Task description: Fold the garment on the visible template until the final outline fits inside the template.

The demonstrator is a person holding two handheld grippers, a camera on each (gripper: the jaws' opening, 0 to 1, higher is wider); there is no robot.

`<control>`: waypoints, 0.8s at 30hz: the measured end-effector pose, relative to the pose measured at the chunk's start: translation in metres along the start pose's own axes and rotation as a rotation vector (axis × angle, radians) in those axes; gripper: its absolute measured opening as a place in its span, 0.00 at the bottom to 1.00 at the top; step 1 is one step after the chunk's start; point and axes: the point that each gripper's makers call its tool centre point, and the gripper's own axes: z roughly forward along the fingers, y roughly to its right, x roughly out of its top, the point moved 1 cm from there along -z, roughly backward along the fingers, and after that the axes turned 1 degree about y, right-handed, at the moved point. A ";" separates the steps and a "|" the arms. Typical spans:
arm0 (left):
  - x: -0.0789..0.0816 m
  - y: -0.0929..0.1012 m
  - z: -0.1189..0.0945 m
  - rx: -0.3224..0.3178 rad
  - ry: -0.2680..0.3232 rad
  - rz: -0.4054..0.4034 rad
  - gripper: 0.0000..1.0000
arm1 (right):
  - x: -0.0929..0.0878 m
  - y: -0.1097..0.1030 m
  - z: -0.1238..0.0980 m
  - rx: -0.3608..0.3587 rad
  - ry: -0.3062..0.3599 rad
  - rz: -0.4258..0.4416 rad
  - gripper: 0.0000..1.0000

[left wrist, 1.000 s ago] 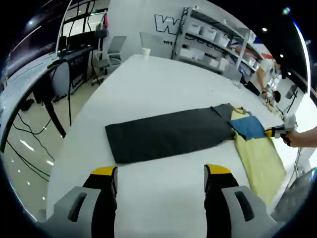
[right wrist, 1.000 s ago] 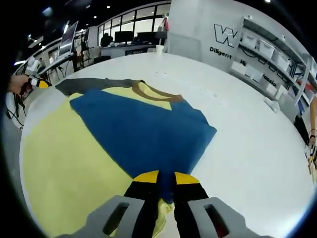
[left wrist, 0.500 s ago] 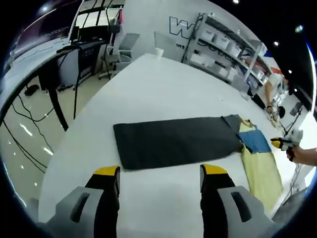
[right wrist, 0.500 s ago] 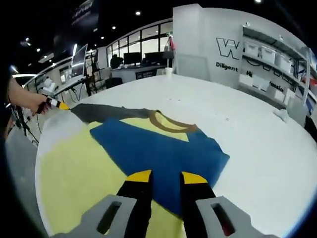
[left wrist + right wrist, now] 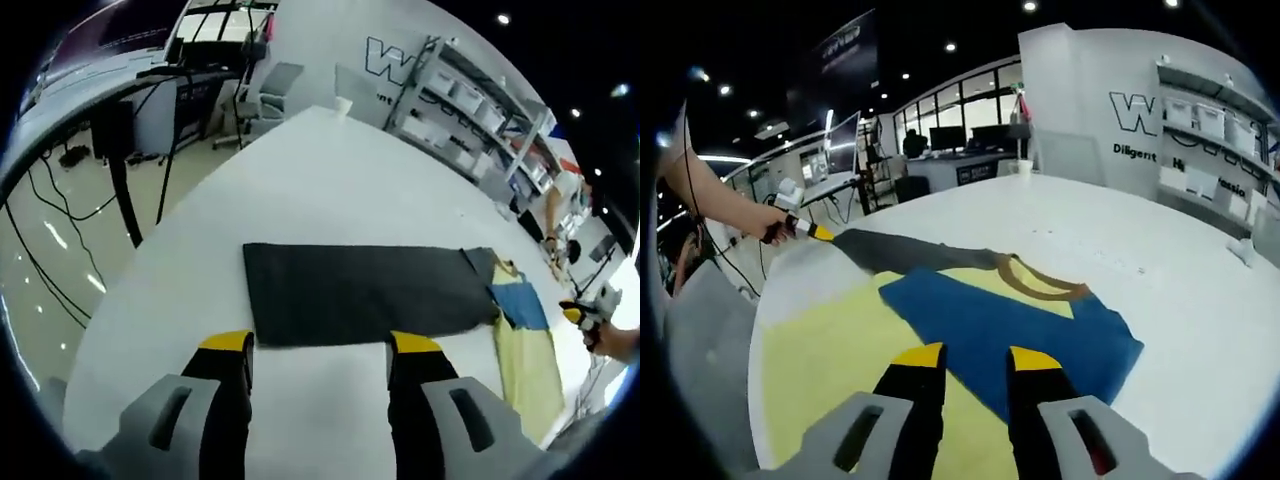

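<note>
Not much readable text here. In the right gripper view, the white wall (image 5: 1080, 90) far ahead of the jaws and off to their right has big dark letters (image 5: 1137, 107) starting with a "W", and the rest gets cut off by the shelves (image 5: 1210, 110). Under that there's a smaller dark line (image 5: 1136, 152) starting "Diligent", then what might be an "H" further along; can't make out the rest.

In the left gripper view, the same kind of big "W" (image 5: 382, 57) sits on the far wall (image 5: 320, 40), well ahead of the jaws, with a tiny line beneath it that's too small to read.
</note>
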 end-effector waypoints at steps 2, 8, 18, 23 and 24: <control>0.001 0.001 0.003 0.004 -0.001 0.011 0.46 | 0.002 -0.004 -0.001 0.009 0.004 -0.006 0.17; 0.000 -0.001 0.004 0.048 -0.001 0.020 0.28 | 0.004 -0.015 -0.005 0.027 0.003 -0.019 0.16; -0.002 -0.002 -0.004 0.080 0.006 0.020 0.07 | 0.015 -0.029 -0.008 0.040 0.020 -0.036 0.15; -0.001 -0.005 -0.006 0.080 0.007 0.019 0.02 | 0.019 -0.036 -0.010 0.047 0.026 -0.046 0.14; -0.001 -0.006 -0.007 0.081 0.008 0.017 0.02 | 0.019 -0.036 -0.011 0.047 0.029 -0.048 0.14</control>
